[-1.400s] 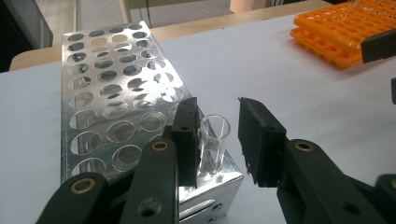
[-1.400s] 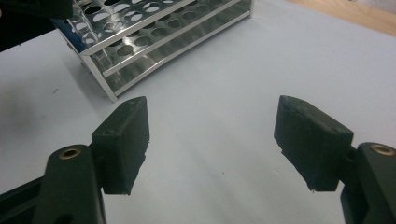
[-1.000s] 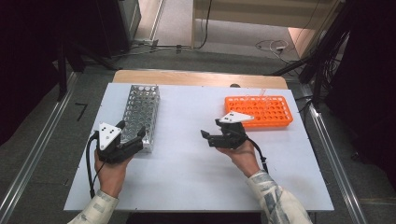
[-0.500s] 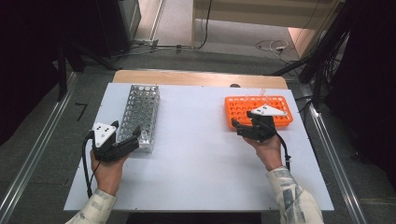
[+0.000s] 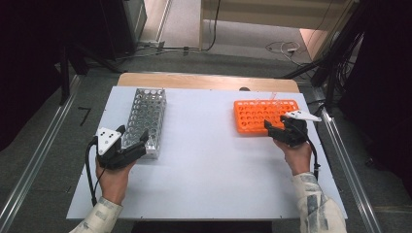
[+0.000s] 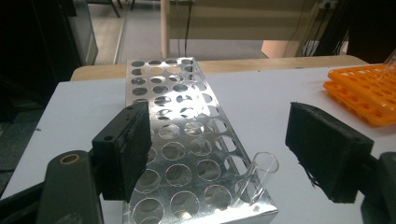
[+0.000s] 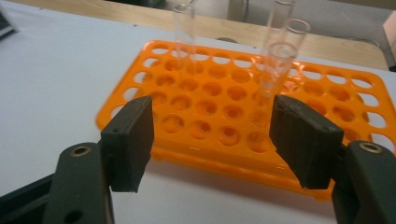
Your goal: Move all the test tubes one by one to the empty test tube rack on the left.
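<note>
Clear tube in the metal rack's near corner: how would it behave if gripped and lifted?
The tube looks like thin, smooth glass, so probably light, slippery and breakable under a hard squeeze. It leans in the metal rack, so it seems loose and should lift freely. Laid flat, it would likely roll.

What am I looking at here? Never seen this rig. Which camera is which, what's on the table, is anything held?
A person works at a white table with a hand-held two-jaw gripper in each hand; there is no robot arm. The high view looks down from above the person's side. The other two cameras ride on the grippers and look along their black jaws.

The left gripper sits at the near end of a metal tube rack, where one clear glass tube leans in a corner hole. Its jaws are open, nothing pressed between them.

The right gripper is at the near edge of an orange tube rack holding a few glass tubes. Its jaws are open and hold nothing.
</note>
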### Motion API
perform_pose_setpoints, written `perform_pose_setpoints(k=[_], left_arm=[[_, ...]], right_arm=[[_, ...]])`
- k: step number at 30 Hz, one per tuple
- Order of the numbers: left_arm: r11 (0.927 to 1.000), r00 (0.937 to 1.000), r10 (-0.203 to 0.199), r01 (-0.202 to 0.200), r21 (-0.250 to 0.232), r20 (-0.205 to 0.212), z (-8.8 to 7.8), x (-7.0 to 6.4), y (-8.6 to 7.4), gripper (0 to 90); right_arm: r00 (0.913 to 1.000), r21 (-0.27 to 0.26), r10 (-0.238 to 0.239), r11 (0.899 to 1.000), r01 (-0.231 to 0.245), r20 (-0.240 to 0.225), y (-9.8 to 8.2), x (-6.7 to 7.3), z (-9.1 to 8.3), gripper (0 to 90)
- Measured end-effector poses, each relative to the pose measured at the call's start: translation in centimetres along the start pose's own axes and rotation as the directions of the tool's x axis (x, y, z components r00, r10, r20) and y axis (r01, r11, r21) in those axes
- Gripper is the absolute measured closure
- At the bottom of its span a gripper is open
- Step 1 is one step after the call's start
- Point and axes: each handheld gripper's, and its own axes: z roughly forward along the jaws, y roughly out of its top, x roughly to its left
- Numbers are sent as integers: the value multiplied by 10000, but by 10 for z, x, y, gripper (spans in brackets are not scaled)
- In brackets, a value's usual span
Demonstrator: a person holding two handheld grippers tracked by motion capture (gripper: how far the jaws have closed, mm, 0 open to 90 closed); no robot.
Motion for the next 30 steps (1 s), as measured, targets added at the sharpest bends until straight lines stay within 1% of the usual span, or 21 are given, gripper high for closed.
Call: perform_pose_setpoints(k=[1,2,3,4,5,6,7,8,10,13,15,16,17,18,19,26,28,30], left_arm=[[10000,10000,1,-1,8,24,0,0,0,222],[10000,10000,-4,4,2,42,0,0,0,222],[10000,10000,-9,9,-4,56,0,-1,1,222],[10000,10000,9,-9,7,79,0,-1,1,222],[10000,10000,36,-36,11,92,0,-1,1,222],[10000,9999,48,-48,25,98,0,-2,1,222],[10000,9999,48,-48,25,98,0,-2,1,222],[10000,10000,49,-49,14,85,0,-2,1,222],[10000,9999,39,-39,-26,95,0,-2,1,222],[10000,10000,28,-28,-64,69,-1,-1,2,222],[10000,10000,10,-9,-73,89,-1,0,2,222],[10000,9999,9,-9,-51,112,-2,0,3,219],[10000,9999,19,-19,-3,144,-2,0,3,219],[10000,9998,10,-11,53,180,-1,0,3,213],[10000,9998,6,-8,66,223,-1,-1,4,213],[9996,9989,56,-68,258,464,0,-3,5,212],[9995,9989,87,-100,291,466,0,-4,5,213],[9995,9988,109,-123,282,483,0,-5,4,212]], right_arm=[[10000,0,0,10000,0,0,0,0,0,301],[9996,53,108,9999,-109,275,-1,-4,5,312],[9991,59,183,9998,-185,391,-2,-6,7,320],[9986,71,295,9995,-298,441,-2,-8,10,328],[9986,71,295,9995,-298,441,-2,-8,10,328],[9977,19,375,9993,-377,560,-3,-10,16,349],[9977,19,375,9993,-377,560,-3,-10,16,349],[9971,48,452,9989,-456,605,-3,-11,21,351],[9969,62,439,9990,-444,654,-3,-12,24,359],[9954,-86,495,9988,-489,822,-4,-15,31,424],[9951,-108,514,9987,-506,845,-3,-15,32,435],[9944,-179,611,9981,-597,862,-3,-17,34,467],[9944,-179,611,9981,-597,862,-3,-17,34,467],[9941,-146,610,9981,-599,894,-4,-18,37,498],[9941,-146,610,9981,-599,894,-4,-18,37,498],[9925,-218,499,9986,-478,1114,-6,-18,44,596],[9923,-161,476,9988,-460,1141,-6,-18,45,605],[9921,-172,436,9990,-418,1179,-7,-18,47,635]])
